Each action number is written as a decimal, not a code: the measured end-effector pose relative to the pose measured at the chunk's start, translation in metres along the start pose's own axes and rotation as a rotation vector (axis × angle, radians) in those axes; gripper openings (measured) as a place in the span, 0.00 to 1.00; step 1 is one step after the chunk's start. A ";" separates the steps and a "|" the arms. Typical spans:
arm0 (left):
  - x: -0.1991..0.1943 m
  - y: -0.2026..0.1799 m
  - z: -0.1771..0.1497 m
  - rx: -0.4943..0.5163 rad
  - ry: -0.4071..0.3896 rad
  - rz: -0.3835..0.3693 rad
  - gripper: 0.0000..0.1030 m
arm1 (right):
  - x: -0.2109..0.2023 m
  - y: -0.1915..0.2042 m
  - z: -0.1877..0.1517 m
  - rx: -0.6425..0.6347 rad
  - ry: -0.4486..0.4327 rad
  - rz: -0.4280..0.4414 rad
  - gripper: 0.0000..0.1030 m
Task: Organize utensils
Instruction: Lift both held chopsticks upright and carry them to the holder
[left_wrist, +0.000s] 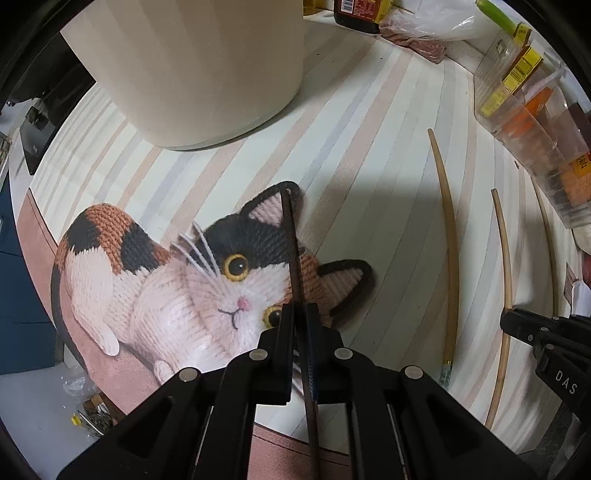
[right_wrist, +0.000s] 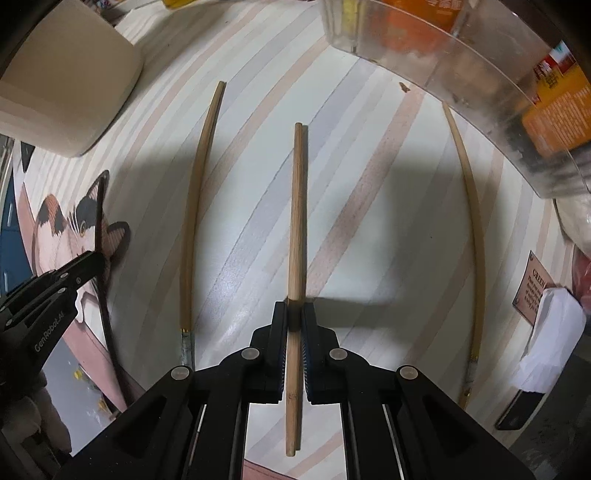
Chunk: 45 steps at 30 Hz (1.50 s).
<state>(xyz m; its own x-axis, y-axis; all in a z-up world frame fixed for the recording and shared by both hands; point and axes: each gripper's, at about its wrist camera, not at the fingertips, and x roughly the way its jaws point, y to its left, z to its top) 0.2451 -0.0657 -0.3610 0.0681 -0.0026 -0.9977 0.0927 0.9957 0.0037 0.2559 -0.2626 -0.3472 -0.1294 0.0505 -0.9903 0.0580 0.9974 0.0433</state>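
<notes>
Over a striped tablecloth (right_wrist: 258, 206), the black left gripper (left_wrist: 298, 310), marked "GenRobot.AI", clamps a thin dark chopstick (left_wrist: 291, 240) above a knitted-cat print (left_wrist: 155, 280); the right gripper (right_wrist: 294, 314), lettered "DAS", pinches a pale wooden chopstick (right_wrist: 295, 221).

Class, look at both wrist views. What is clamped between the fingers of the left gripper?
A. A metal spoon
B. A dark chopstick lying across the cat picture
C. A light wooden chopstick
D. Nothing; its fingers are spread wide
B. In the left wrist view the left gripper is shut on the dark chopstick, which lies over the cat picture.
</notes>
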 end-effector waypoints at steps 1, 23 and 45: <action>0.000 -0.001 -0.001 0.001 -0.003 0.002 0.04 | 0.001 0.006 0.006 -0.008 0.006 -0.005 0.08; -0.015 -0.006 0.009 0.053 -0.003 0.037 0.04 | 0.003 0.063 0.028 -0.025 -0.022 -0.109 0.08; -0.161 0.029 0.016 -0.029 -0.327 -0.086 0.02 | -0.138 0.064 0.020 0.081 -0.442 0.170 0.07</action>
<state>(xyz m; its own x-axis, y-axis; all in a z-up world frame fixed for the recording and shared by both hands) 0.2531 -0.0375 -0.1992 0.3767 -0.1119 -0.9195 0.0842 0.9927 -0.0863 0.2972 -0.2070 -0.2103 0.3210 0.1684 -0.9320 0.1212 0.9687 0.2168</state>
